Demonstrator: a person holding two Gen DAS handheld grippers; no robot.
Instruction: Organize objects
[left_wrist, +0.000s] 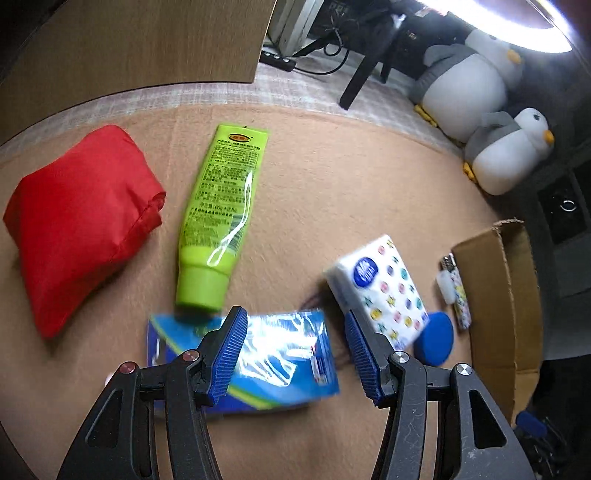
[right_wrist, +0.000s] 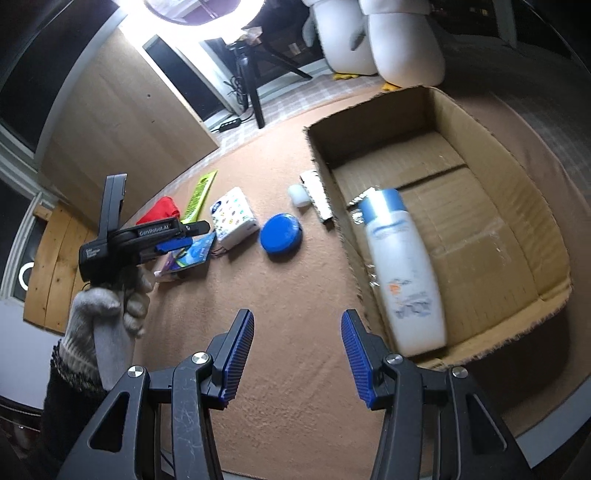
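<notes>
My left gripper (left_wrist: 293, 314) is open and hovers just over a blue plastic packet (left_wrist: 280, 365) on the tan mat, its jaws straddling the packet's top edge. Beyond it lie a green tube (left_wrist: 218, 214), a red fabric pouch (left_wrist: 81, 221), a dotted tissue pack (left_wrist: 380, 284), a blue round tin (left_wrist: 434, 338) and a lighter (left_wrist: 458, 291). My right gripper (right_wrist: 297, 315) is open and holds nothing, above the mat beside the cardboard box (right_wrist: 498, 206). A white bottle with a blue cap (right_wrist: 402, 273), blurred, lies in the box along its left wall. The right wrist view also shows the left gripper (right_wrist: 184, 245) over the packet (right_wrist: 194, 254).
Two plush penguins (left_wrist: 480, 107) sit at the mat's far edge behind the box (left_wrist: 506, 295). A wooden panel (left_wrist: 140, 40) and a tripod leg (left_wrist: 362, 74) stand at the back. A gloved hand (right_wrist: 107, 321) holds the left gripper. Bare mat lies between the box and the loose items.
</notes>
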